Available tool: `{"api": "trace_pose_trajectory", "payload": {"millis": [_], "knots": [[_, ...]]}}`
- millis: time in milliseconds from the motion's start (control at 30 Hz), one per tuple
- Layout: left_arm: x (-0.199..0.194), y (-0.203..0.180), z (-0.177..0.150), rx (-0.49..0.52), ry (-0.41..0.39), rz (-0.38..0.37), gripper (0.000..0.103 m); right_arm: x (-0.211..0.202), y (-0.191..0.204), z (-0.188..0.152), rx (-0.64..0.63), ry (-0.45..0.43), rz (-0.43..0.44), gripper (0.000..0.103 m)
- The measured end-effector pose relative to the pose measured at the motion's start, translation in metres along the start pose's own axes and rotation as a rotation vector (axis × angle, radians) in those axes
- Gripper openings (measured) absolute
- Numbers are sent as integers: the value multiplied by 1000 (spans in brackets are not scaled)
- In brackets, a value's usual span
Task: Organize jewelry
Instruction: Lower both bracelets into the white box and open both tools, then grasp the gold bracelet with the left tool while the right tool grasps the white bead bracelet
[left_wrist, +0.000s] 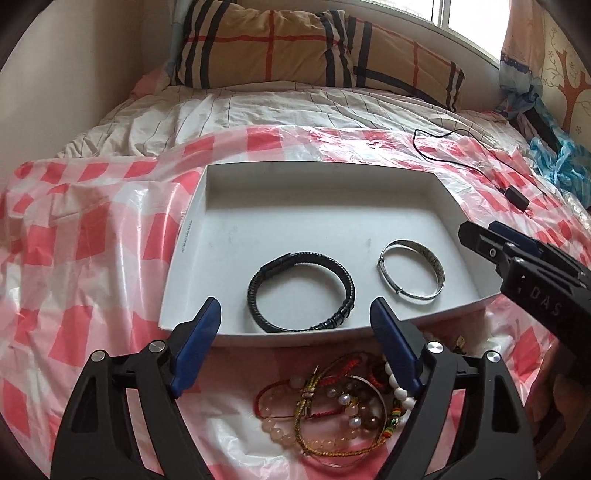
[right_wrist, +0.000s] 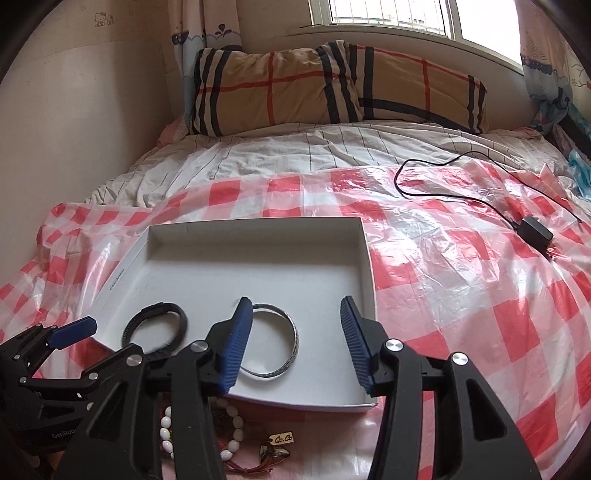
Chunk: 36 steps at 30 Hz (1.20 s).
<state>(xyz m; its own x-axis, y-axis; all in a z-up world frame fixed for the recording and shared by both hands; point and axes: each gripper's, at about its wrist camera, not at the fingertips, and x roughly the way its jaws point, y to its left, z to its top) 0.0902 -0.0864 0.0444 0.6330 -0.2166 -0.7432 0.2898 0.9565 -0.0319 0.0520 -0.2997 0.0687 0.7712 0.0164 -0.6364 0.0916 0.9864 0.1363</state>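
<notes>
Two pieces done: black bracelet (left_wrist: 301, 291) and silver bangle (left_wrist: 412, 271) lie side by side in white box (left_wrist: 195, 236) on bed. Tangled bead pile (left_wrist: 332, 402) remains outside near edge, perhaps a dozen strands, count unclear. Left tongs (left_wrist: 295, 332) apart, empty; right tongs (right_wrist: 297, 338) apart, empty.

Bed (right_wrist: 258, 162) under white striped sheet, plaid pillow (right_wrist: 332, 85) at head. Red-and-white checked plastic sheet (right_wrist: 461, 277) spread over near half. White shallow tray (right_wrist: 365, 258) lying on plastic sheet, centre. Heap of beaded and corded bracelets (left_wrist: 332, 406) just in front of tray, on plastic. Black adapter with cable (right_wrist: 535, 232) well right of tray. Blue crumpled thing (left_wrist: 561, 162) far right of tray, possibly a bag.
</notes>
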Motion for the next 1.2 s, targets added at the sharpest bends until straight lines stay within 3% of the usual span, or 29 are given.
{"api": "trace_pose_trajectory", "payload": {"millis": [133, 400, 667, 900, 1067, 1133, 1200], "knots": [[-14, 9, -15, 20, 7, 7, 82, -8, 9, -2, -27, -3, 17, 56], [-27, 17, -47, 66, 60, -4, 83, -31, 10, -24, -24, 58, 48, 57], [-36, 11, -53, 116, 63, -9, 83, -29, 27, -47, -87, 141, 107, 54], [-28, 22, -53, 76, 96, 0, 82, -7, 36, -59, -97, 220, 129, 36], [-25, 17, -52, 81, 94, -9, 82, 7, 32, -60, -101, 247, 91, 35], [-22, 14, -52, 86, 94, -12, 82, 7, 33, -61, -106, 256, 109, 27], [-18, 11, -52, 90, 97, -28, 80, 3, 38, -63, -165, 267, 90, 12]]}}
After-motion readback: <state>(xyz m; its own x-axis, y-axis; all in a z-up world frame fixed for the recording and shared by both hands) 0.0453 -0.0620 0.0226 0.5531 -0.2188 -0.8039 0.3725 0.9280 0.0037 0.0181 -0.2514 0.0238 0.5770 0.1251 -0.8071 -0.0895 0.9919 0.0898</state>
